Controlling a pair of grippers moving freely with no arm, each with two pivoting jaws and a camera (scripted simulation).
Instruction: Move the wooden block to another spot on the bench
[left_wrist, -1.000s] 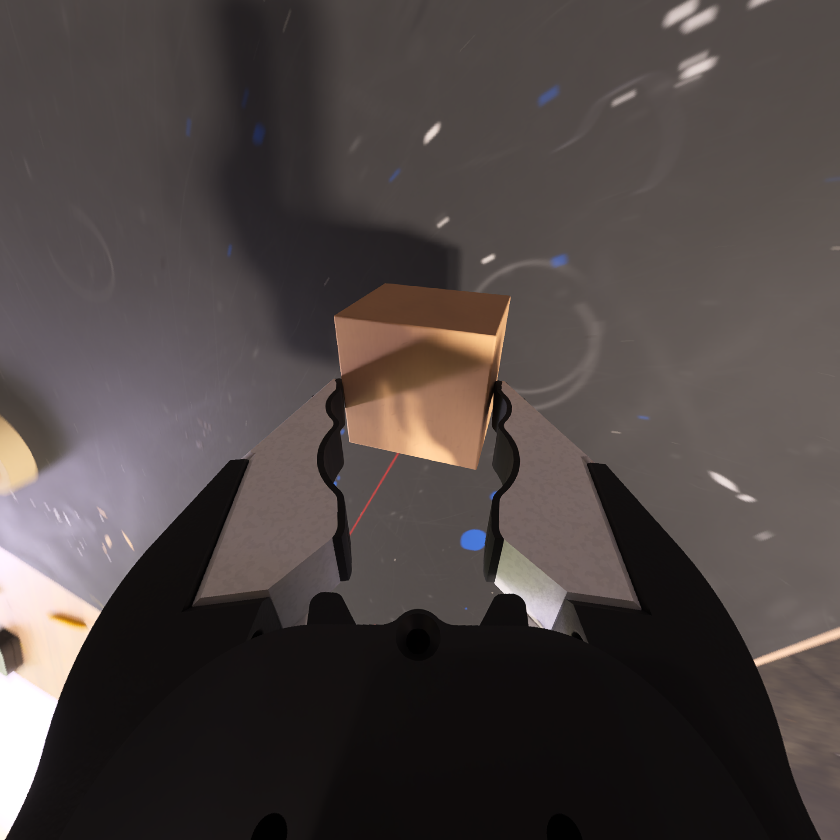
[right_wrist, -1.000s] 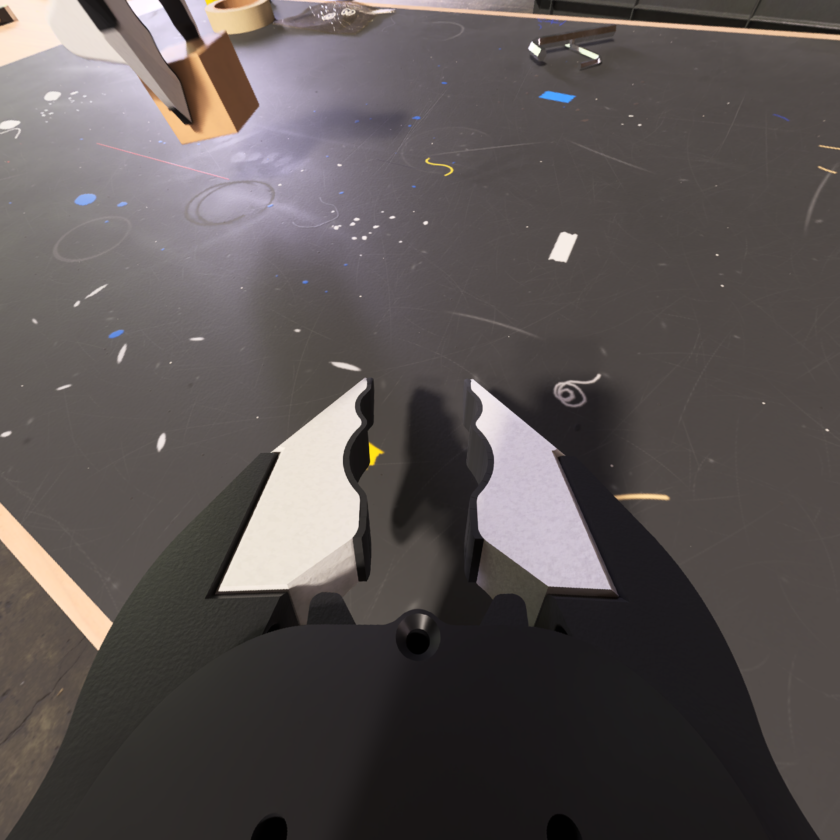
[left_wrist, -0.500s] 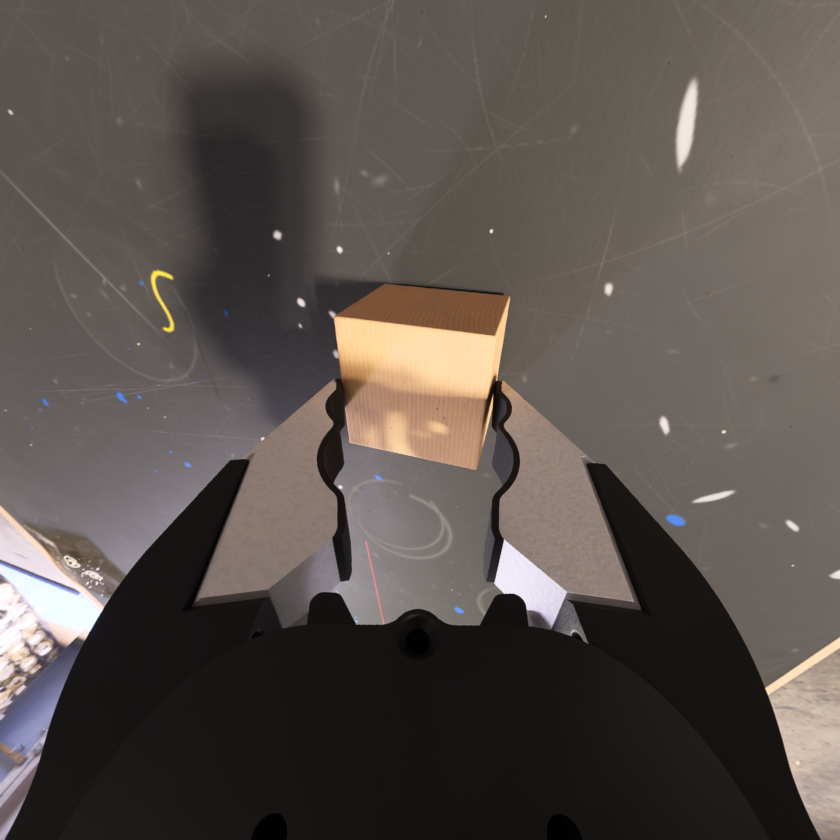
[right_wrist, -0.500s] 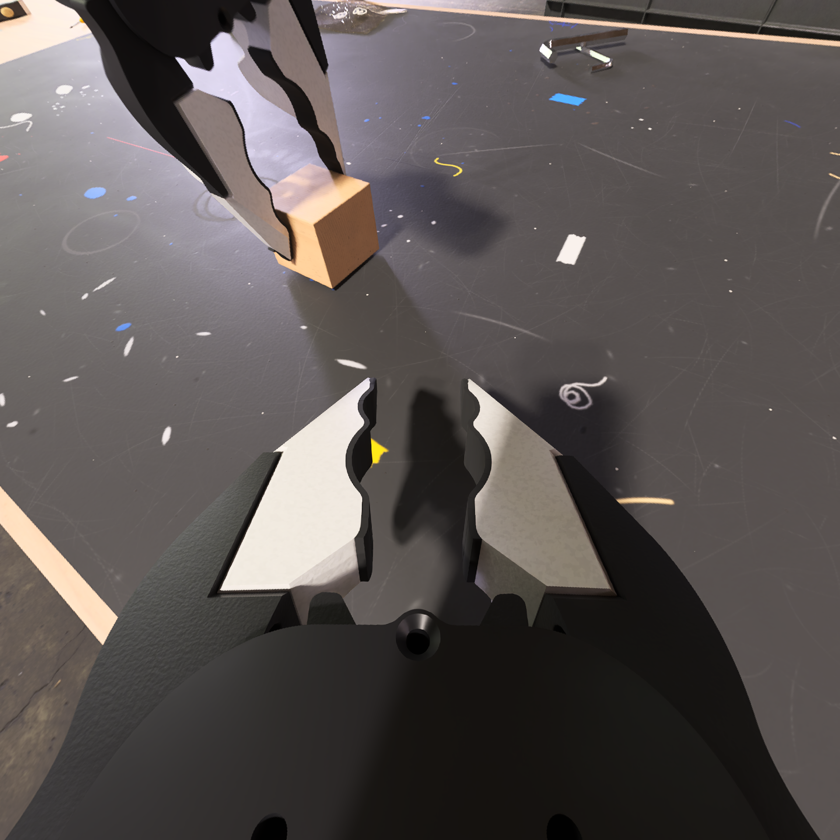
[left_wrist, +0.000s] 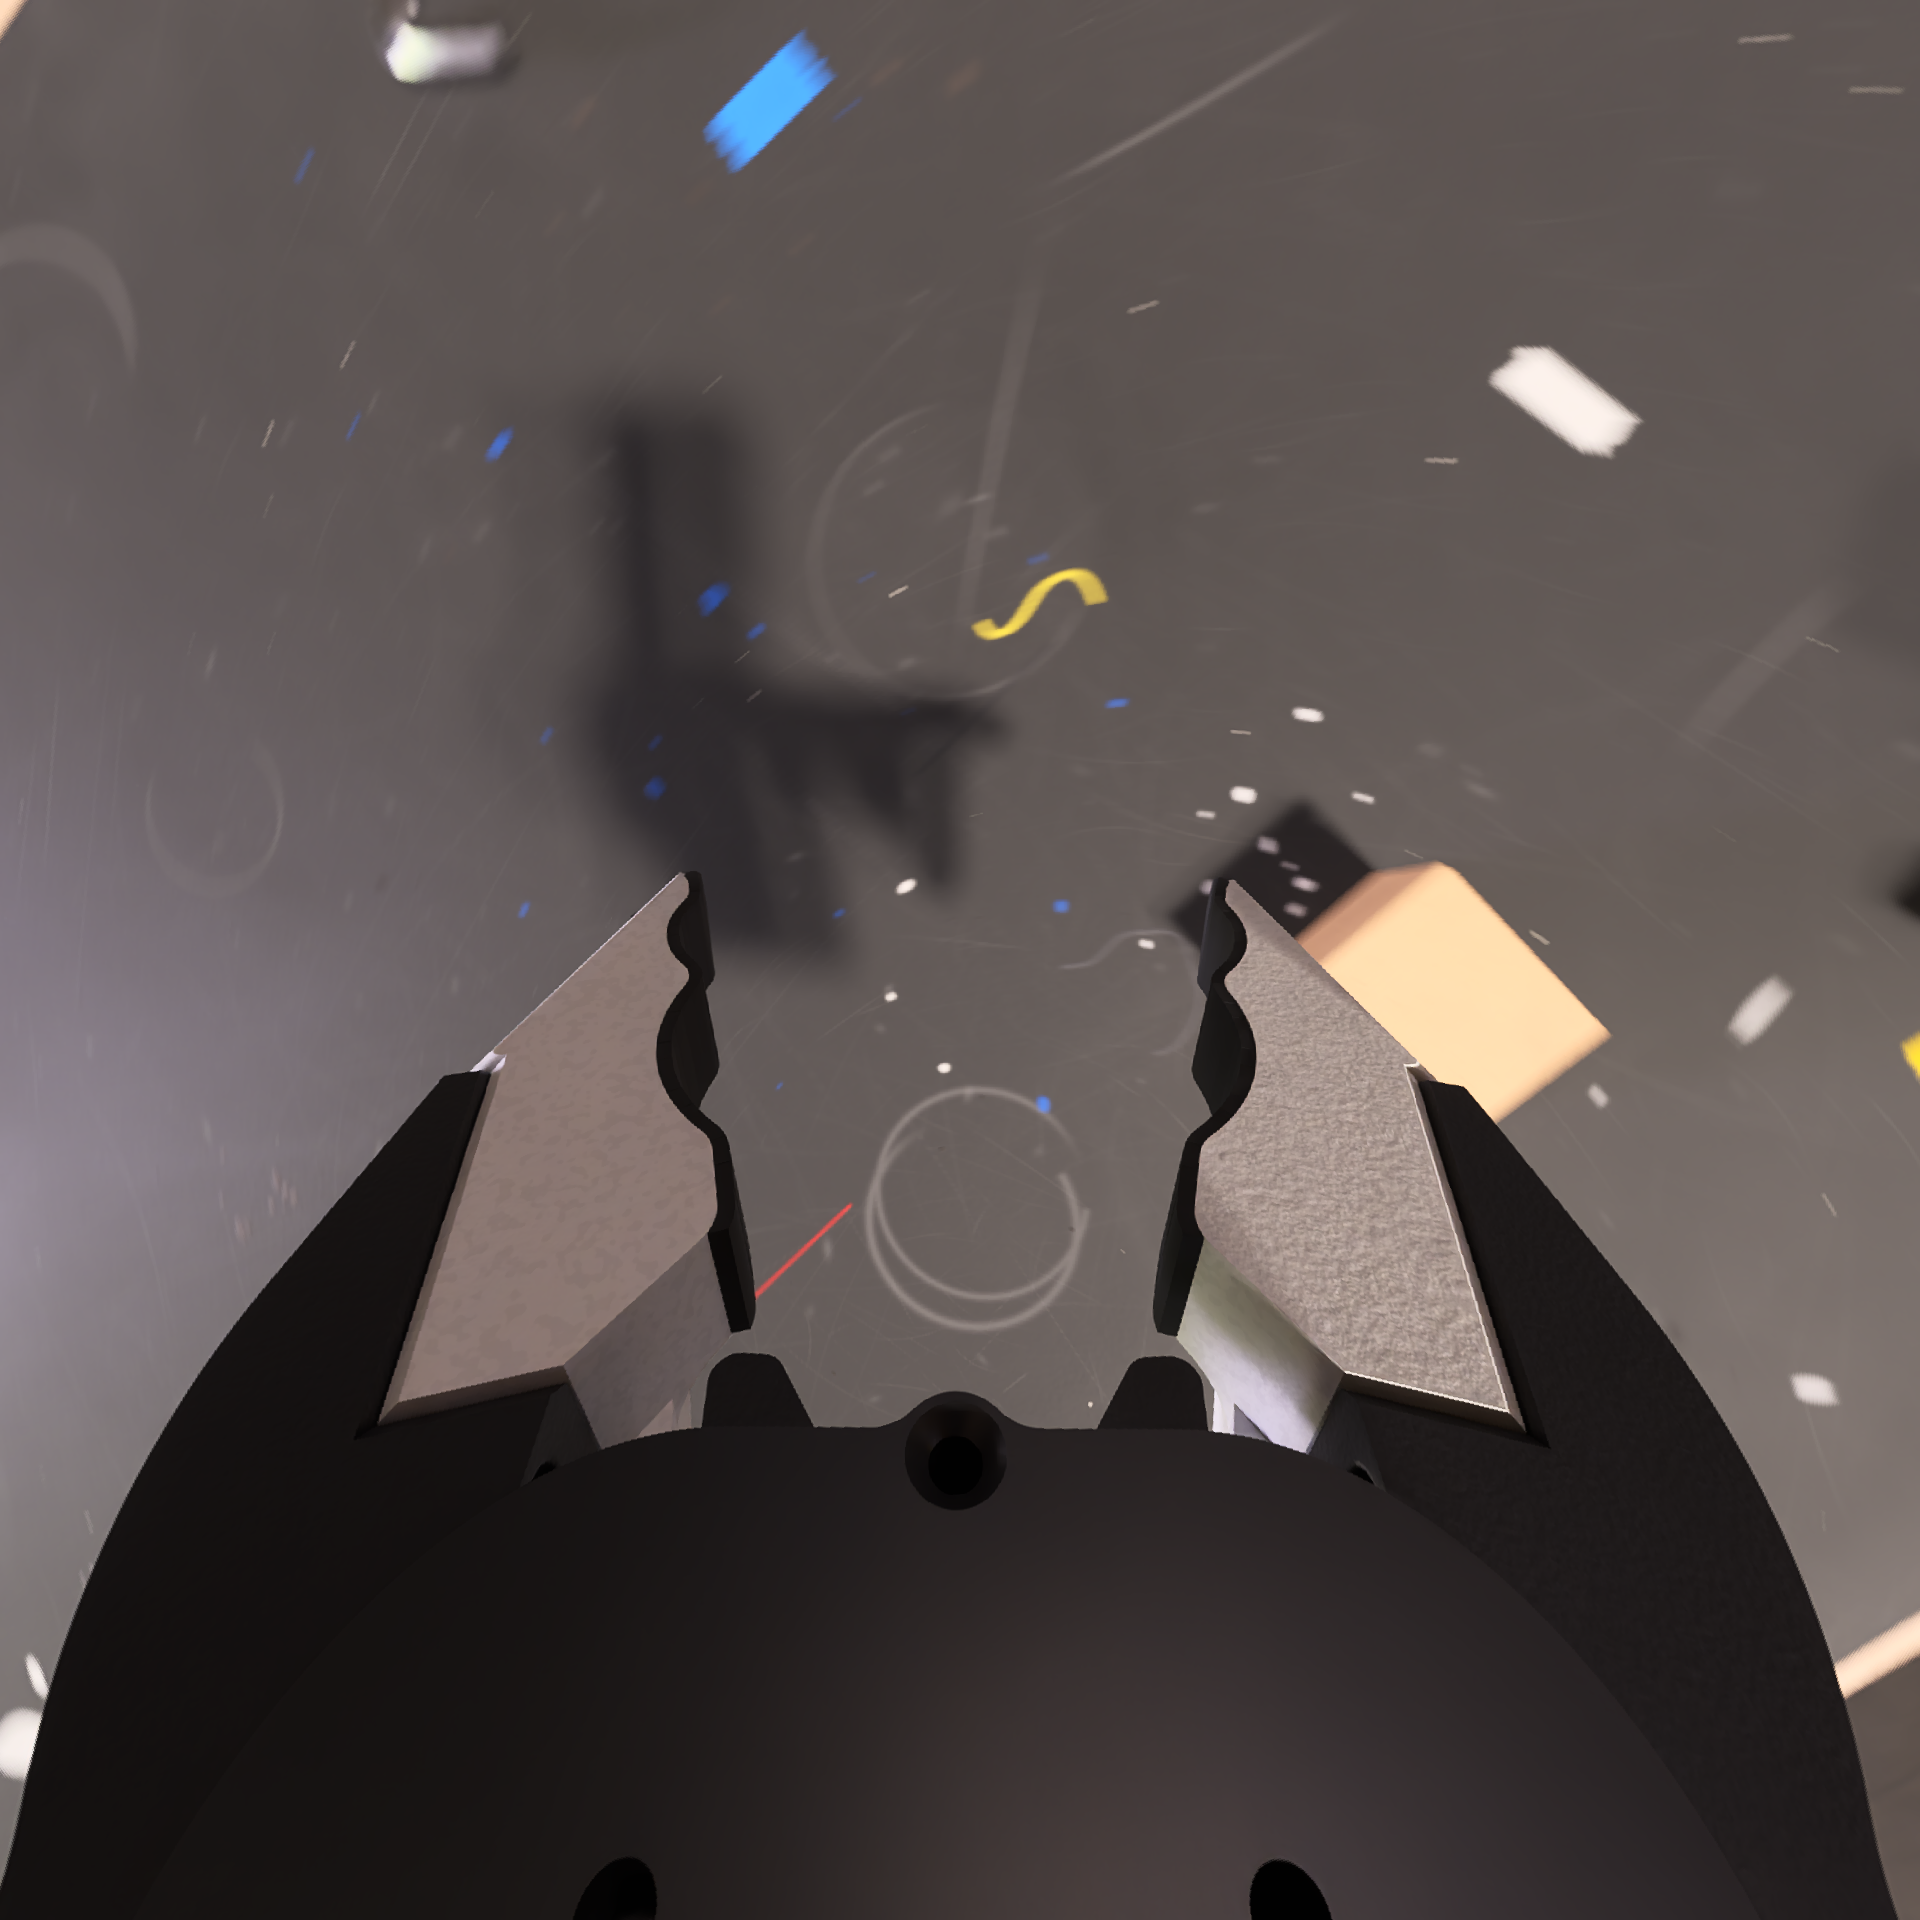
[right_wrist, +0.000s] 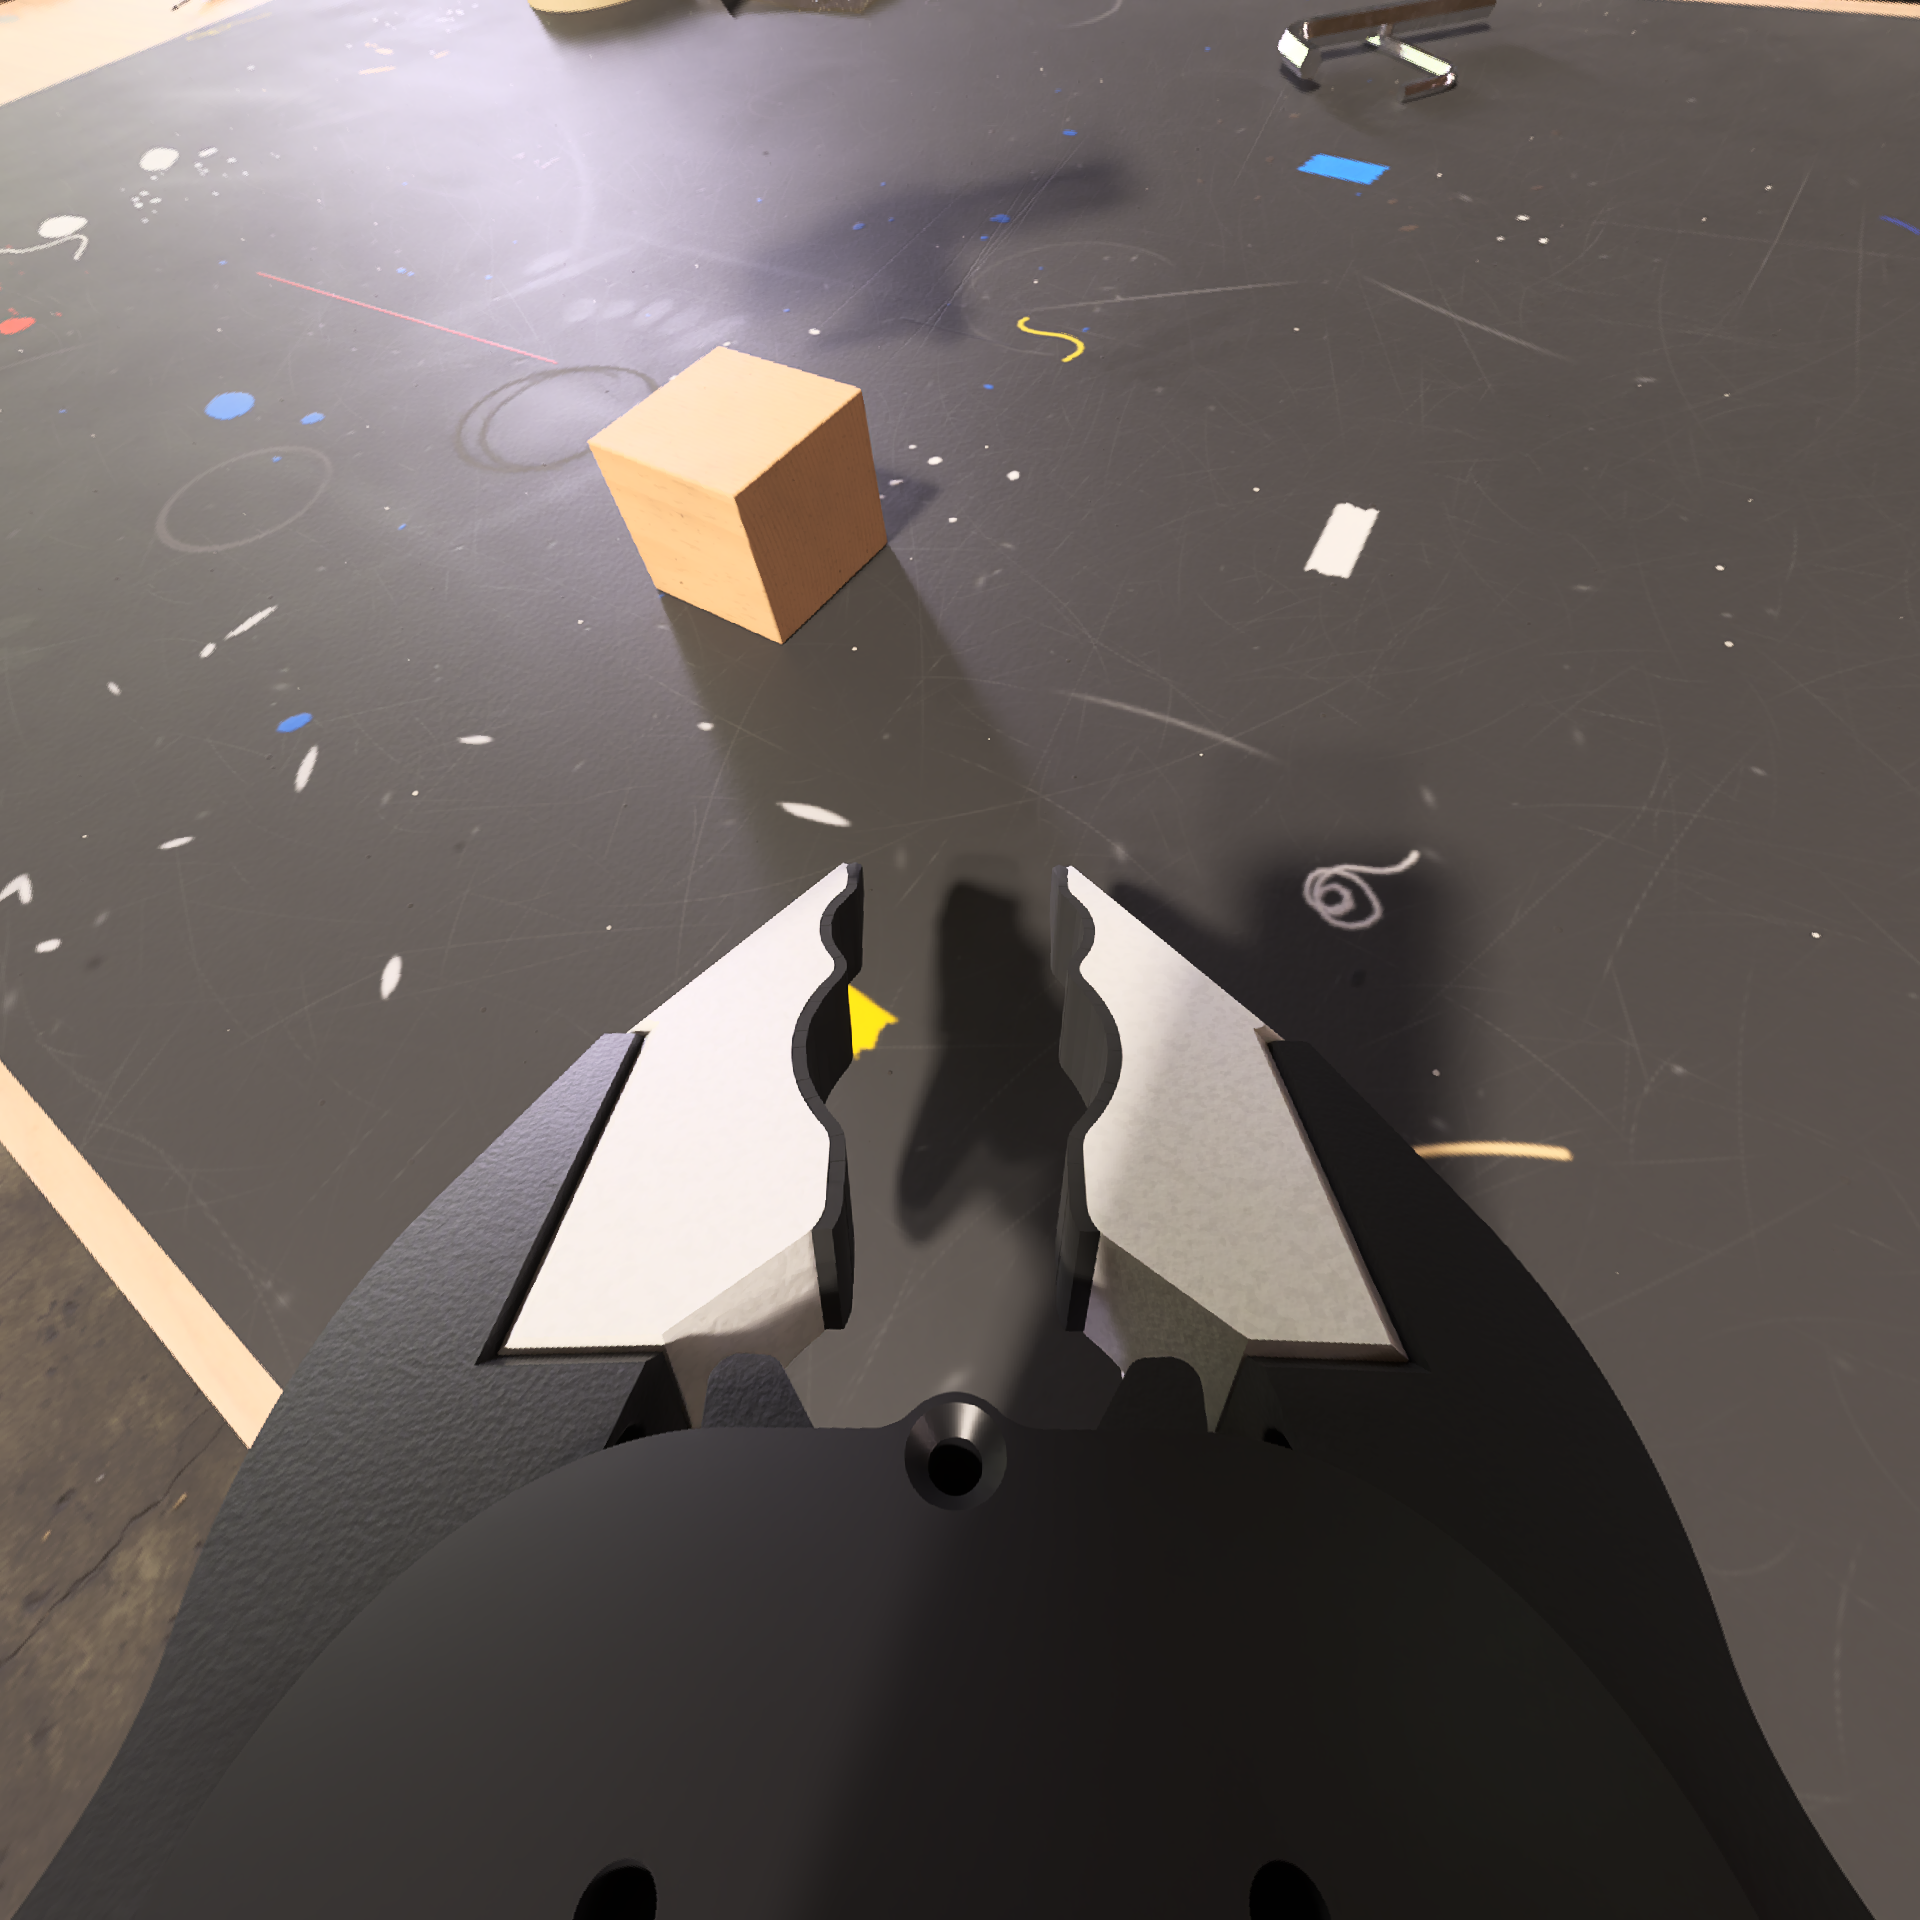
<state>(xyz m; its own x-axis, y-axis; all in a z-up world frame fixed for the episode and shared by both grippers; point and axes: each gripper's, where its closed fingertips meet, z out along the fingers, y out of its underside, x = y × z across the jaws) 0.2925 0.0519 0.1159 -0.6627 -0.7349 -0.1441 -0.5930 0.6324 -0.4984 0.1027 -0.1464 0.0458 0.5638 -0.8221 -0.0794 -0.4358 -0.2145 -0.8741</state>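
The wooden block (right_wrist: 743, 488), a light tan cube, rests on the dark bench (right_wrist: 1351, 727), alone, ahead and to the left of my right gripper. In the left wrist view the block (left_wrist: 1455, 987) shows to the right, partly behind the right finger. My left gripper (left_wrist: 956, 894) is open and empty, raised above the bench. My right gripper (right_wrist: 961, 878) hangs low over the bench near its front edge, jaws a narrow gap apart with nothing between them.
The bench is speckled with paint marks, ring stains and bits of tape. A metal clamp-like piece (right_wrist: 1371, 47) lies at the far edge, a tape roll (right_wrist: 582, 5) at the far left. The bench's wooden edge (right_wrist: 125, 1247) runs at the lower left.
My left gripper set the block down on the bench, opened, let it go and rose away. It is gone from the right wrist view. The right gripper has barely moved.
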